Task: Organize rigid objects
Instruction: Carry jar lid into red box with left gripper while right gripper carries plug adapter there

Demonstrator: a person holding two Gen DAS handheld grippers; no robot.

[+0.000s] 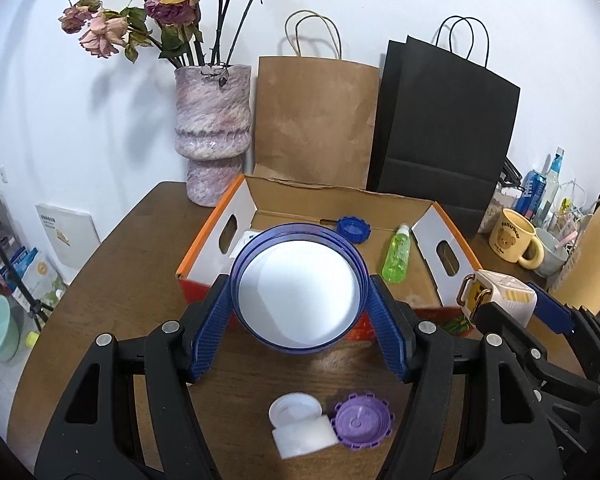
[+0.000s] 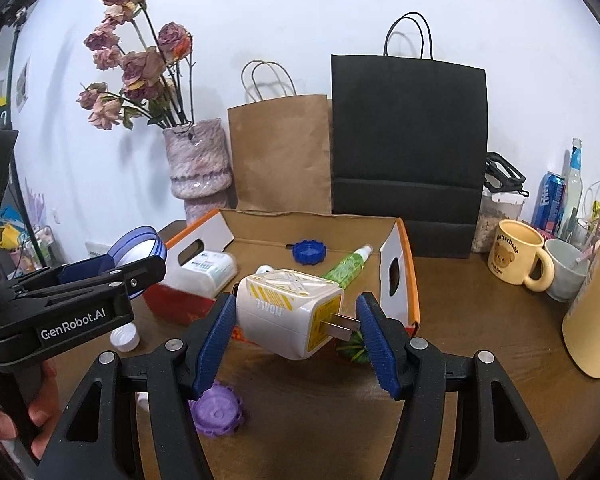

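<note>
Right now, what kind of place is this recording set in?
Most likely a lived-in home, not a lab: a wooden table against a white wall, a vase of dried roses, a bear mug and paper shopping bags.

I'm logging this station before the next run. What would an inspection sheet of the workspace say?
Surface: brown wooden table, mostly bare in front.
Job's things: cardboard box holds blue cap, green bottle, white pack; purple cap and white jar on table.
Clutter: bear mug, grey cup, can, bottles at right.
Grippers: left gripper clamps blue-rimmed lid; right gripper clamps white plug adapter.
Cables: nothing seen.
Surroundings: vase of dried roses, brown bag, black bag, white wall.
</note>
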